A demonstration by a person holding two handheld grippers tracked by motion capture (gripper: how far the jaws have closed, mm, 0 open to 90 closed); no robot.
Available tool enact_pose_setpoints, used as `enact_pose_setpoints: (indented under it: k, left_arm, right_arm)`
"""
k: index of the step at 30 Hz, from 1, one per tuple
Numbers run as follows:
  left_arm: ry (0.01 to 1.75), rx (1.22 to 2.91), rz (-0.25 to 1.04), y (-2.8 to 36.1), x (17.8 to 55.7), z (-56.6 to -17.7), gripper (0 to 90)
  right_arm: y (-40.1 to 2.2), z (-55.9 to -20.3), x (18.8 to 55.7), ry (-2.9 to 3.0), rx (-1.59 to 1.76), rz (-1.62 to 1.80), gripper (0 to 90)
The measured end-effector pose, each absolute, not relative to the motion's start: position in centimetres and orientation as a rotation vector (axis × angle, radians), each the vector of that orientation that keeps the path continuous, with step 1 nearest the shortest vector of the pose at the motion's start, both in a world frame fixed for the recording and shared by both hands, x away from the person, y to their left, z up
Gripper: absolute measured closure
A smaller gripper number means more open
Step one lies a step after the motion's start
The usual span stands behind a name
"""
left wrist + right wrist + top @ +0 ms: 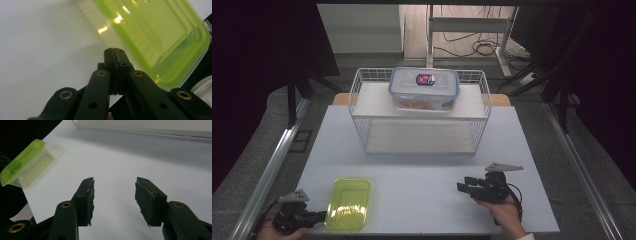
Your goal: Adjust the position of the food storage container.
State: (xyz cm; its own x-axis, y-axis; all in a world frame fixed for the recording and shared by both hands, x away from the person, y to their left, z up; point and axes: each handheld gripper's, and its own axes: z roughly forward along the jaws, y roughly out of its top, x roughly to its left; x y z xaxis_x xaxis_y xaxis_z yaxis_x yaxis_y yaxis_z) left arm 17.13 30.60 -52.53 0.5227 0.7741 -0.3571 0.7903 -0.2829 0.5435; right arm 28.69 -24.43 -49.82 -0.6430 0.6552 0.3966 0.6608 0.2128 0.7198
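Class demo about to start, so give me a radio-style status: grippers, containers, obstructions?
Left gripper shut, empty, beside green-lidded container. Right gripper open, empty, over bare table. Clear lidded box on wire rack top shelf. Nothing in the way.

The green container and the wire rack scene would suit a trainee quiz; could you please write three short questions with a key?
1. True or false: the left hand-held gripper is shut, nothing between its jaws.
2. Where is the clear lidded box? A: rack's top shelf; B: table; C: floor.
3. Fill in: the right hand-held gripper is ____.

Key: 1 true, beside the green container. 2 A, on the wire rack. 3 open, over the white table.
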Motion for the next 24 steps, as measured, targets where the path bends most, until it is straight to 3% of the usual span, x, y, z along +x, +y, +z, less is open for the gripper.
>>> enact_pose_setpoints:
  k: [24]
  left_arm:
    - [1.124, 2.137, -0.104, 21.8, 21.9, -51.6, 89.3]
  right_arm:
    - [-24.5, -49.8, 28.6, -2.438, -1.322, -1.456, 49.0]
